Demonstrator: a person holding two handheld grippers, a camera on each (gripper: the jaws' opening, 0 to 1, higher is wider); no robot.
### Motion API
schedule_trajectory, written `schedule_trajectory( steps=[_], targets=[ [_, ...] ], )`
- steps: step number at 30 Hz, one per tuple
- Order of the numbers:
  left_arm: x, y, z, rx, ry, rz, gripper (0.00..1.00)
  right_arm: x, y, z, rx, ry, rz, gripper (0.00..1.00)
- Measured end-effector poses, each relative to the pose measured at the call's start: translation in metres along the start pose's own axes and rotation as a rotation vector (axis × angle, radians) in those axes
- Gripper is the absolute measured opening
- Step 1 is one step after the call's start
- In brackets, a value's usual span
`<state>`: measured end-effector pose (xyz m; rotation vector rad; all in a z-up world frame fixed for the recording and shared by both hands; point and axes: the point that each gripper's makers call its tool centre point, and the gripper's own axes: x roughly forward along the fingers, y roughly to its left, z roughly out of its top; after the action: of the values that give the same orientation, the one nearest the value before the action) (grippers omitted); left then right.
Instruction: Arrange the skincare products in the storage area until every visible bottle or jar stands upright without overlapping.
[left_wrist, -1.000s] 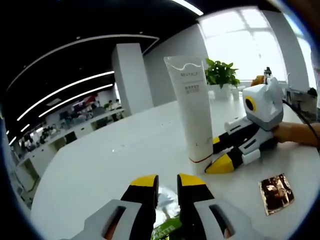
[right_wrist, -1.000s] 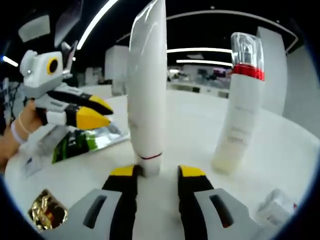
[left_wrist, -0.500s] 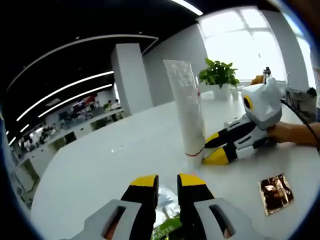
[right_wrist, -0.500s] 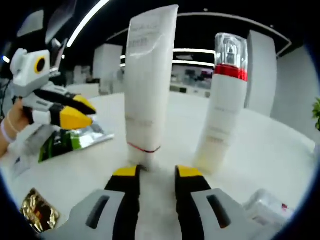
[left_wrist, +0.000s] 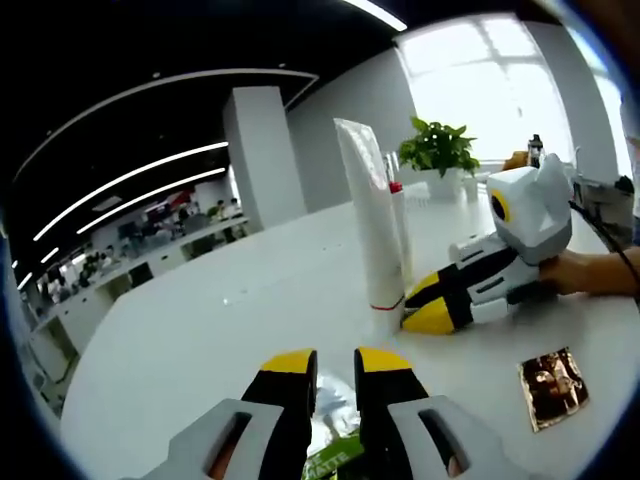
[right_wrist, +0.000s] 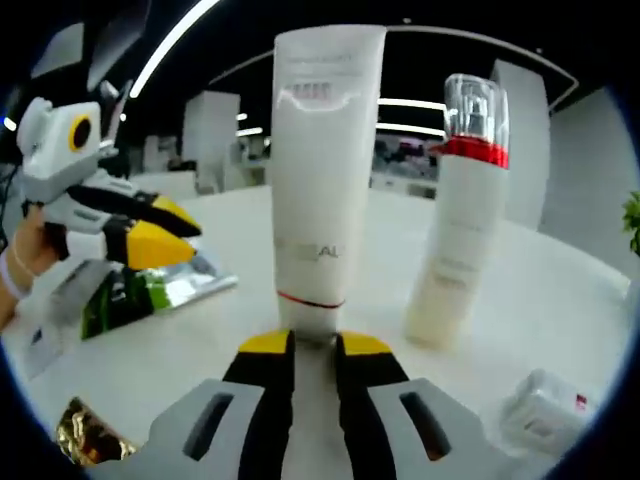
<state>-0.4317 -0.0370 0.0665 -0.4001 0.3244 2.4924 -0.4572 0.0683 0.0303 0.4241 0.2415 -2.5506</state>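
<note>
On the white worktop, beside the pump bottle, the upright tube is pinched at its stiff cap by the right gripper fingers; its light, soft body is judged tippy, while the left gripper fingers are nearly closed.

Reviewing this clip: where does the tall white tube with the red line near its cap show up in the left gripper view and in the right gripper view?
Left gripper view: the white tube stands upright just right of centre, the right gripper at its base.
Right gripper view: the tube stands upright at centre, its cap between this view's own jaws.
Shared landmark: the gold foil sachet lies lower right in the left gripper view, lower left in the right gripper view.
</note>
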Motion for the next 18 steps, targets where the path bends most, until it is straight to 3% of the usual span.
schedule_trajectory(
  steps=[8,18],
  targets=[
    [-0.0007,0.0000,0.0020,-0.003,-0.006,-0.004,0.15,0.0009,0.0002,0.0015,0.070,0.016,-0.030,0.15],
    [-0.0016,-0.0007,0.0045,-0.012,-0.016,-0.010,0.15,0.0049,0.0006,0.0018,0.078,0.013,-0.047,0.15]
  ],
)
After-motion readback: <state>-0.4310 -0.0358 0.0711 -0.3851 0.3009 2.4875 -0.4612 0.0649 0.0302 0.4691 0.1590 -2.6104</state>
